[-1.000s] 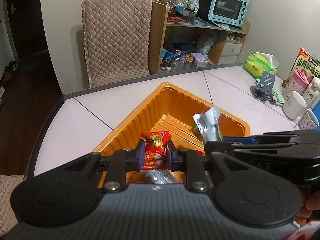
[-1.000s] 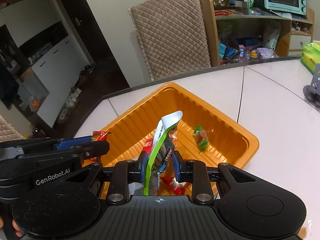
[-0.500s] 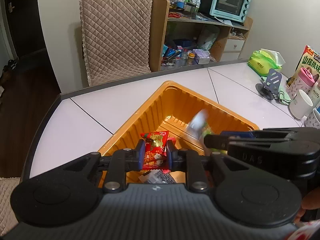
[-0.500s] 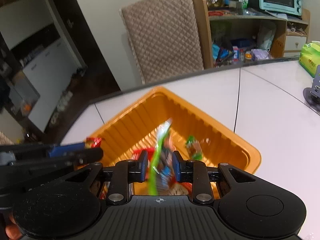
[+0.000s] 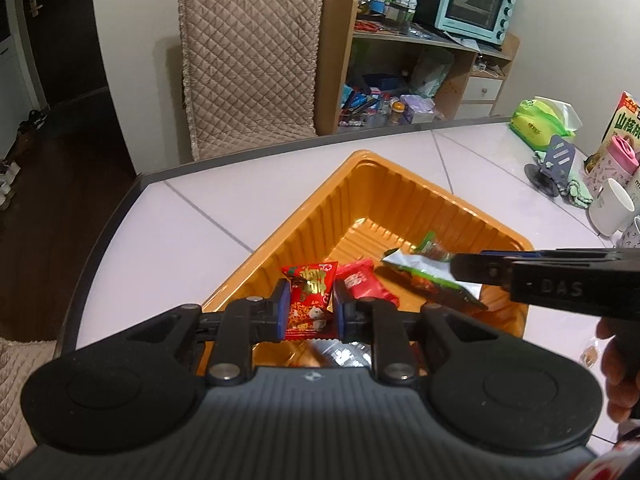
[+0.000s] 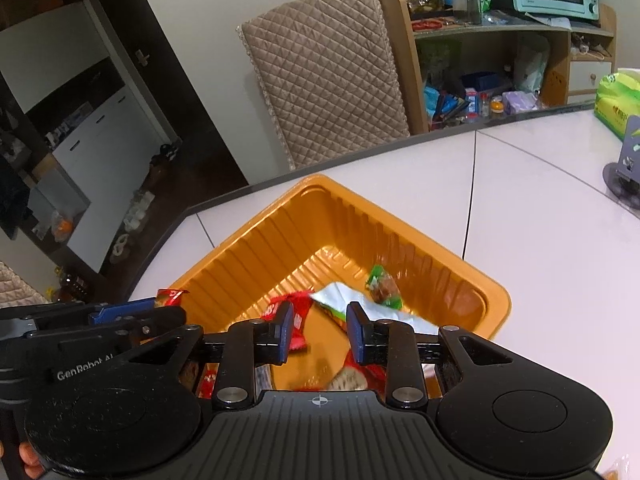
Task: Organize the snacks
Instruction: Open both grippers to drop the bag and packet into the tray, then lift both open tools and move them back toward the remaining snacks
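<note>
An orange tray [image 5: 340, 208] [image 6: 280, 248] sits on the white table. My left gripper [image 5: 310, 308] hangs over the tray's near corner, shut on a small red snack packet [image 5: 310, 296]. My right gripper [image 6: 320, 330] hovers over the tray with its jaws opening and nothing between the pads. Below it a green-and-silver packet [image 5: 424, 276] [image 6: 340, 298] lies flat in the tray. A red wrapper [image 5: 360, 280] [image 6: 276, 308] and a small green candy [image 5: 434, 246] [image 6: 384, 286] lie beside it. Each gripper shows from the side in the other's view: the right [image 5: 460, 270], the left [image 6: 160, 312].
A quilted chair [image 5: 248, 60] stands behind the table's grey edge. A wooden shelf with a teal toaster oven [image 5: 474, 4] is at the back. A green tissue pack [image 5: 540, 124], a phone stand [image 5: 554, 164] and white mugs [image 5: 610, 208] crowd the table's right side.
The right gripper let go of the green-and-silver packet, which dropped flat into the tray, and its jaws stand wider. The left gripper still holds the red packet.
</note>
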`<action>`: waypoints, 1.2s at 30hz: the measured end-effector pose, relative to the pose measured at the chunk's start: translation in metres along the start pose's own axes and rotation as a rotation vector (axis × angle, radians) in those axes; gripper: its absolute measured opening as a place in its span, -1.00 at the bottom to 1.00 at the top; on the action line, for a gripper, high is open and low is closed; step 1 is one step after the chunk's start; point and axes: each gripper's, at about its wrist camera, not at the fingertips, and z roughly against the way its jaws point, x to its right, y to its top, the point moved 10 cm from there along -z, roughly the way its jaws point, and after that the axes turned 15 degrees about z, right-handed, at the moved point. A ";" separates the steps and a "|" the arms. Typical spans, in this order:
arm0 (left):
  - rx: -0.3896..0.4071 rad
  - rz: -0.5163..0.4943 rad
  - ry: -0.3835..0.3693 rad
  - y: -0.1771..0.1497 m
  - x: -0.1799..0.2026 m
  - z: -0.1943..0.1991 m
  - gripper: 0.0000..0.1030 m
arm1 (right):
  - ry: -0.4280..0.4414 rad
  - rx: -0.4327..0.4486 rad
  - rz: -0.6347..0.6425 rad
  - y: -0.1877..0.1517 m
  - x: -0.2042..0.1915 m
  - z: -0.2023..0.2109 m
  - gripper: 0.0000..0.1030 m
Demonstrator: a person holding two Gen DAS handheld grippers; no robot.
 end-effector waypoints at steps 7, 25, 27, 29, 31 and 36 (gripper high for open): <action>-0.005 0.012 0.023 -0.004 -0.013 0.004 -0.61 | 0.013 -0.007 -0.003 -0.007 -0.004 0.006 -0.41; 0.020 0.049 0.023 -0.017 -0.016 0.043 -0.18 | 0.040 0.043 0.031 -0.014 -0.022 0.042 0.20; 0.029 0.050 0.025 -0.021 -0.016 0.053 -0.13 | 0.043 0.049 0.034 -0.015 -0.024 0.048 0.22; 0.029 0.059 0.026 -0.024 -0.017 0.061 -0.05 | 0.044 0.053 0.034 -0.017 -0.026 0.053 0.27; 0.030 0.071 0.020 -0.027 -0.016 0.070 0.01 | 0.043 0.058 0.034 -0.019 -0.027 0.059 0.29; 0.039 0.079 0.022 -0.037 -0.014 0.091 0.13 | 0.046 0.061 0.028 -0.028 -0.031 0.075 0.35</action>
